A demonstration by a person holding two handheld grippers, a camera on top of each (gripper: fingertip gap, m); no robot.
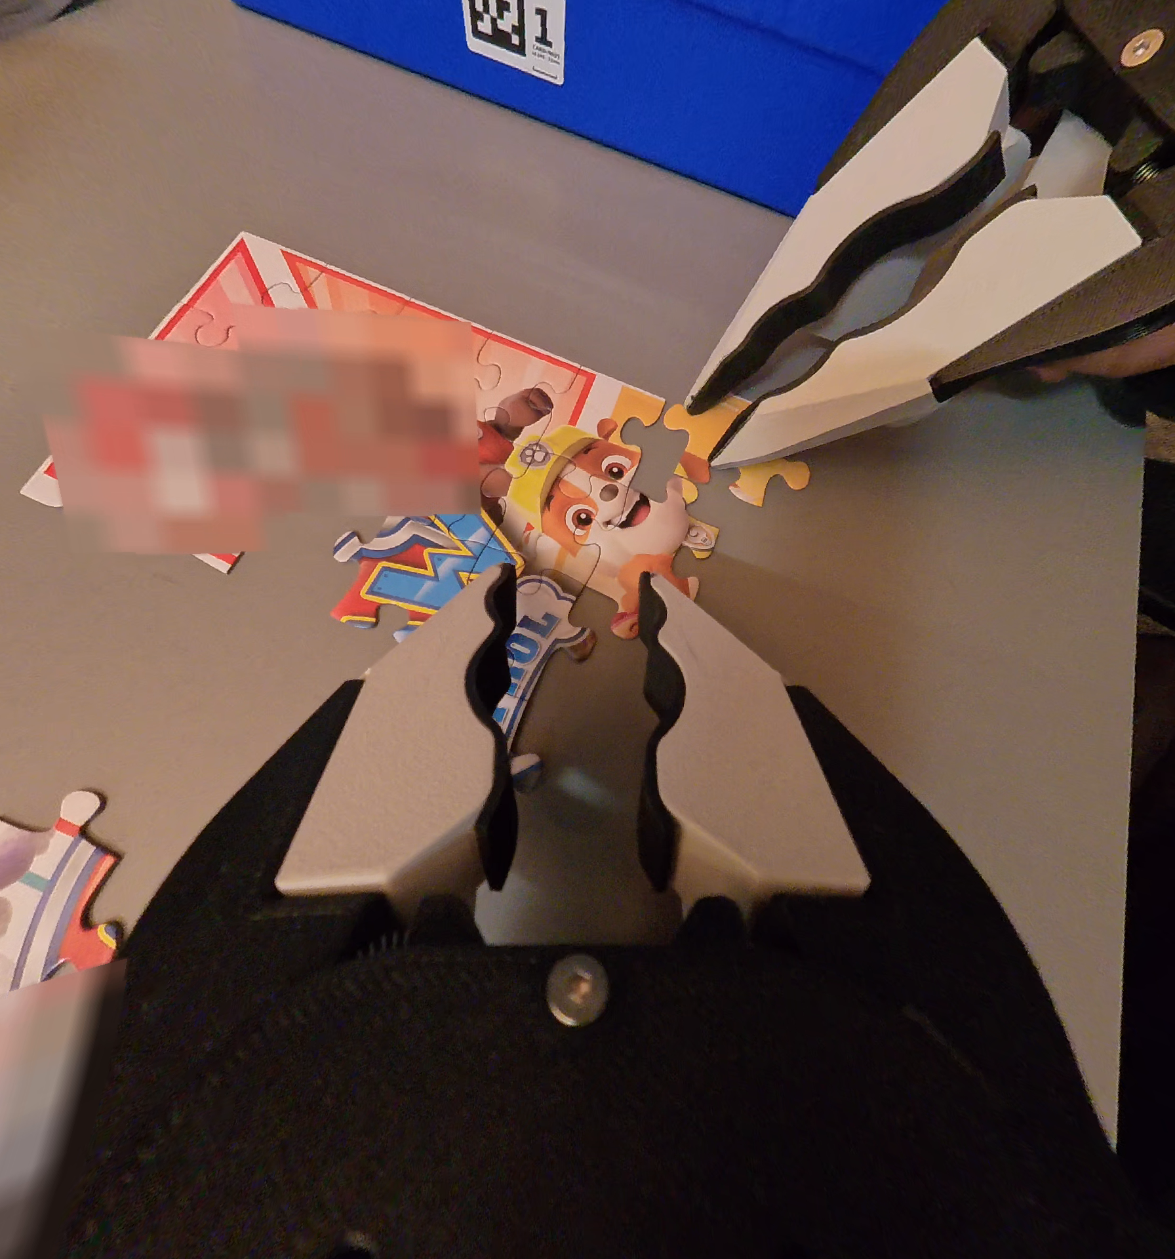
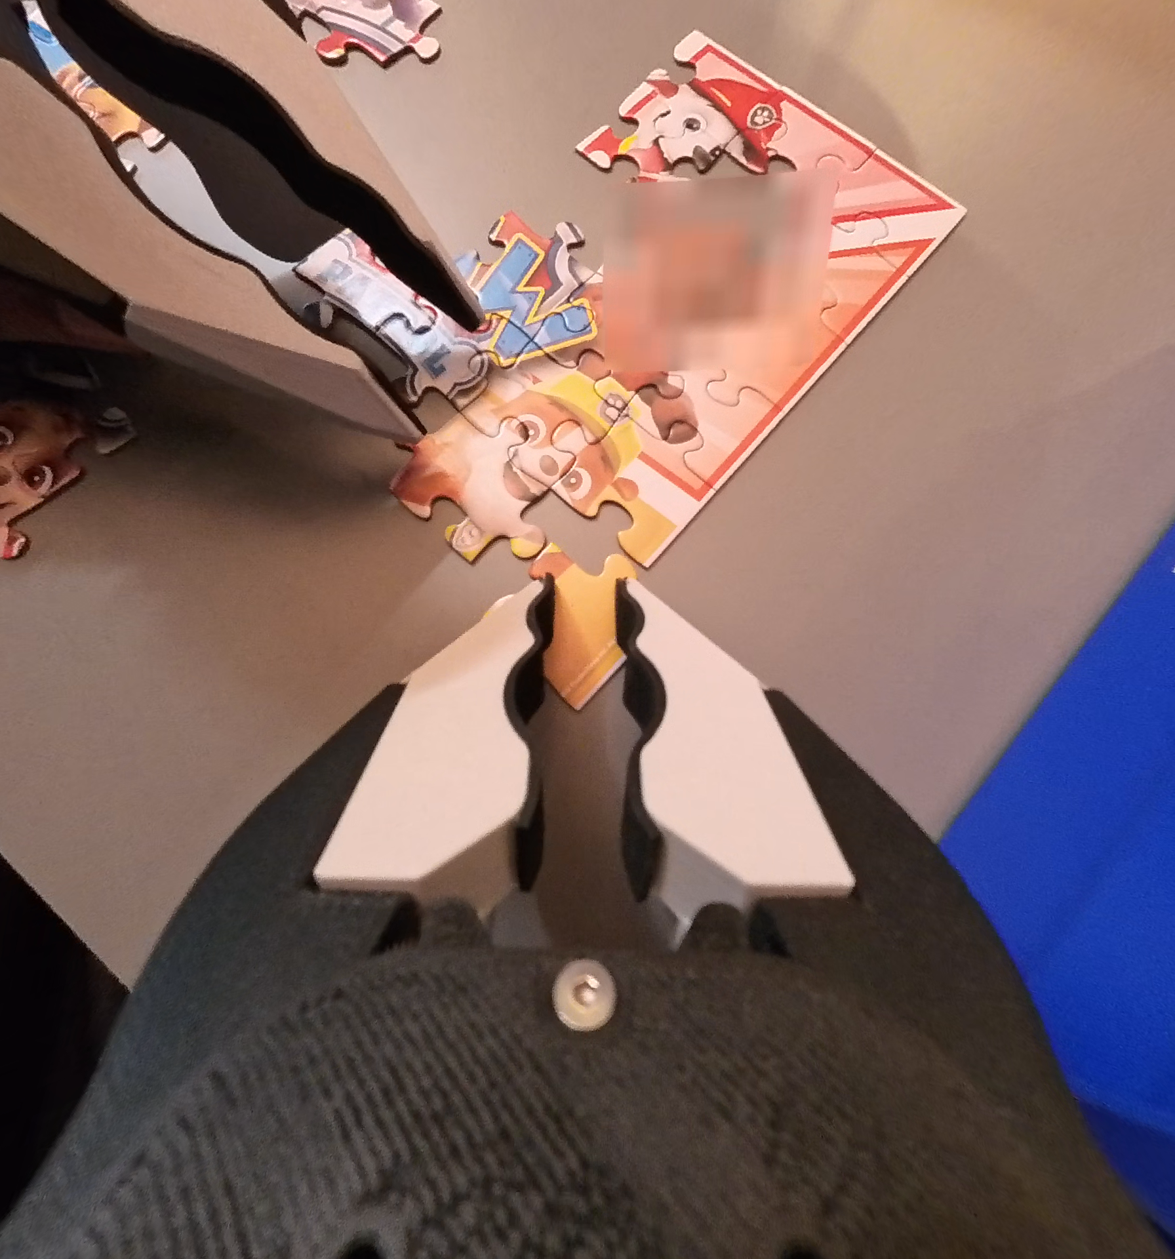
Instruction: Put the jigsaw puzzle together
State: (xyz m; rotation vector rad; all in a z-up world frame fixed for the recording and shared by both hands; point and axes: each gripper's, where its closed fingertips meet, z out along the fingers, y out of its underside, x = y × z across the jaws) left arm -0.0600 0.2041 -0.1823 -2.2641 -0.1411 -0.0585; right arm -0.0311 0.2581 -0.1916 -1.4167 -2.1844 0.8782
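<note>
Gripping a yellow puzzle piece (image 2: 581, 640) between its two black pads, the right tool (image 2: 585, 593) stands narrowly open, only as wide as the piece, and both pads press on the piece's side edges. The piece lies flat on the grey worktop (image 2: 912, 613); its long axis runs along the tool's fingers, its knobbed end points away from the tool toward the assembled puzzle (image 2: 639, 422), and its pointed corner points back between the fingers. The knobs sit just beside the open notch at the puzzle's near edge, not yet locked into it. The left tool (image 1: 574, 579) is open wider, with its fingertips resting on the opposite edge of the same puzzle; a blue-and-white lettered piece (image 1: 537, 633) lies between its fingers, touching the left pad, but I see a gap on the other side, so it is not clamped. The assembled part shows a cartoon dog in a yellow helmet, with a red-bordered area behind it. A loose piece (image 1: 33, 886) lies well apart on the worktop, another loose piece with a cartoon face (image 2: 6, 470) lies near the worktop's edge, and a blue box (image 1: 673, 88) stands at the far side.
</note>
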